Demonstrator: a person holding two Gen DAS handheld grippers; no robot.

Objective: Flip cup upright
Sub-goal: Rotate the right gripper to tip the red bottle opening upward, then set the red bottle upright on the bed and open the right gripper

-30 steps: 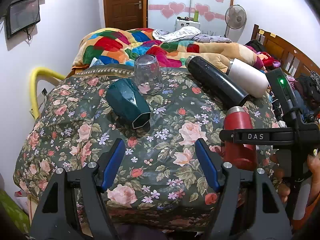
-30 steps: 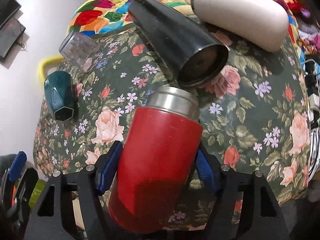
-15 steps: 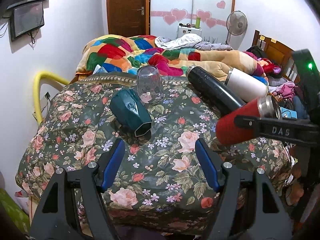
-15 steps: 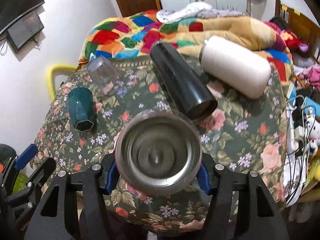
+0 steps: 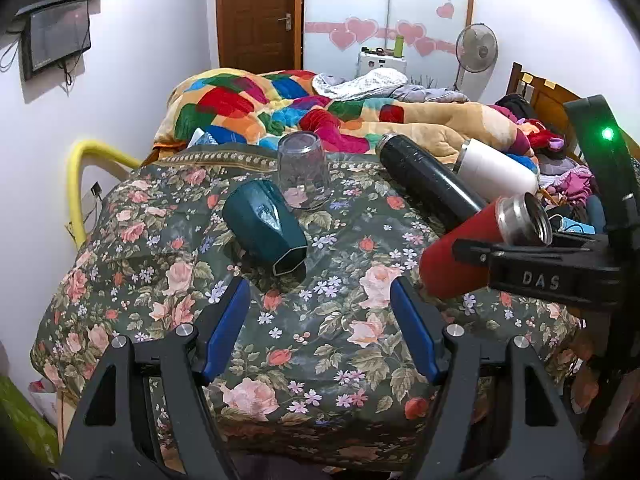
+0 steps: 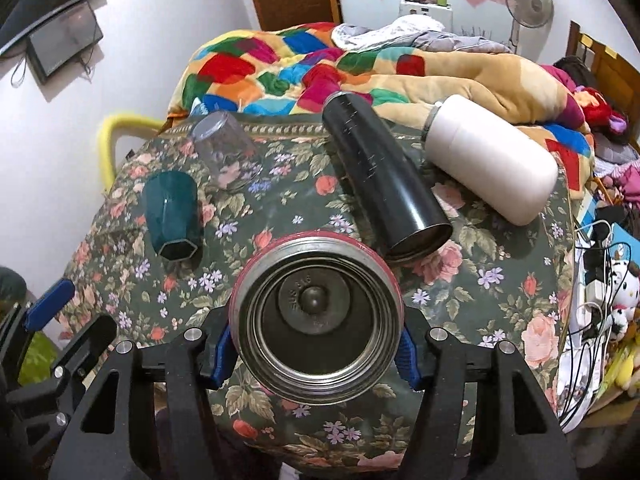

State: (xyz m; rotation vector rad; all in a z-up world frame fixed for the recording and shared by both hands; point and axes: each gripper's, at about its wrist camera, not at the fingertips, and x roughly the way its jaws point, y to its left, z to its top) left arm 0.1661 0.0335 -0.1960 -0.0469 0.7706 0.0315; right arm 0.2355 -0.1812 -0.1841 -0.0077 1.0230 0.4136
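Observation:
My right gripper point(image 6: 316, 346) is shut on a red steel flask cup point(image 6: 316, 312), held above the floral cloth with its open mouth facing the camera. In the left wrist view the red cup point(image 5: 460, 256) is tilted, mouth up and to the right, in the right gripper point(image 5: 552, 276). My left gripper point(image 5: 320, 332) is open and empty over the cloth's near part. A teal faceted cup point(image 5: 264, 228) lies on its side. A clear glass point(image 5: 304, 176) stands upside down behind it.
A black flask point(image 5: 428, 184) and a white flask point(image 5: 496, 172) lie on their sides at the back right of the floral cloth point(image 5: 340, 320). A colourful quilt point(image 5: 260, 108) lies behind. Cables and toys point(image 6: 600, 280) are at the right.
My right gripper has lifted the red cup off the cloth and turned it, so its mouth now points up towards the camera. The left gripper drew back slightly.

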